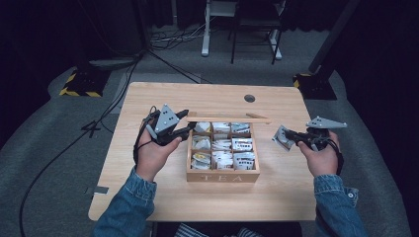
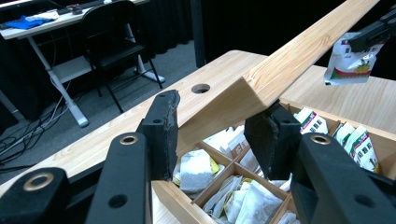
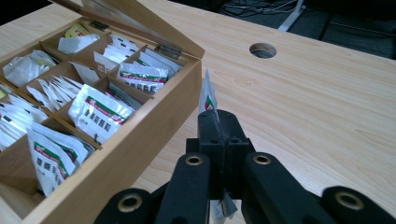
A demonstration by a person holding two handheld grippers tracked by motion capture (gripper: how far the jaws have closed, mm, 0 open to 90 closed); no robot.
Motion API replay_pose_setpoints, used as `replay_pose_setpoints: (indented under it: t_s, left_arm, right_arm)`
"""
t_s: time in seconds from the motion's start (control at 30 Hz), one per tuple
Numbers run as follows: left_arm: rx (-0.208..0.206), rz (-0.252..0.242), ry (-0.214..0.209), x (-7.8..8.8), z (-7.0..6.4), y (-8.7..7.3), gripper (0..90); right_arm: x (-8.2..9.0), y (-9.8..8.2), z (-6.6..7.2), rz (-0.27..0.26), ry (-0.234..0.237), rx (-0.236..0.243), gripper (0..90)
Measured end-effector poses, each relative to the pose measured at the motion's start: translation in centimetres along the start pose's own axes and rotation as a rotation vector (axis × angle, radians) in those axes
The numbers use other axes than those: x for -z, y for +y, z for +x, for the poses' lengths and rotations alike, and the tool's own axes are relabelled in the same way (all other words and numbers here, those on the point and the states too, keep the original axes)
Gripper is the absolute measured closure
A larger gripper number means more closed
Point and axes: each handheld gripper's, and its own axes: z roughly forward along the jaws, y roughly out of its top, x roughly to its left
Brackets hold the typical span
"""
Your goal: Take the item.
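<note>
The right gripper has its two black jaws pressed together on a small white tea sachet, which stands on edge out of the jaw tips (a green and red print shows on its face). In the high view the same sachet hangs off the tips of the right gripper, held clear of the box's right wall and above the bare tabletop.

The left gripper has its jaws partly spread, pinching the near corner of the box's wooden lid, one jaw on each side of the board. The lid slants up and away from these jaws, propped open over the compartments.

Just below the left jaws lies the wooden tea box, divided into a grid of compartments filled with more white sachets. It rests on a light wooden table, between the two hands.
</note>
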Motion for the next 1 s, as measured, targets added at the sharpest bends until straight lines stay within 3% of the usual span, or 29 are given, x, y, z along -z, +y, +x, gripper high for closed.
replay_pose_setpoints:
  t_s: [0.37, 1.0]
  left_arm:
    - [0.0, 0.0, 0.0, 0.0, 0.0, 0.0, 55.4]
    - [0.003, 0.0, 0.0, 0.0, 0.0, 0.0, 55.4]
  right_arm:
    - [-1.3, -2.2, -1.7, 0.034, 0.0, -0.048, 90.0]
    - [-3.3, -4.4, -2.3, 0.098, 0.033, -0.107, 90.0]
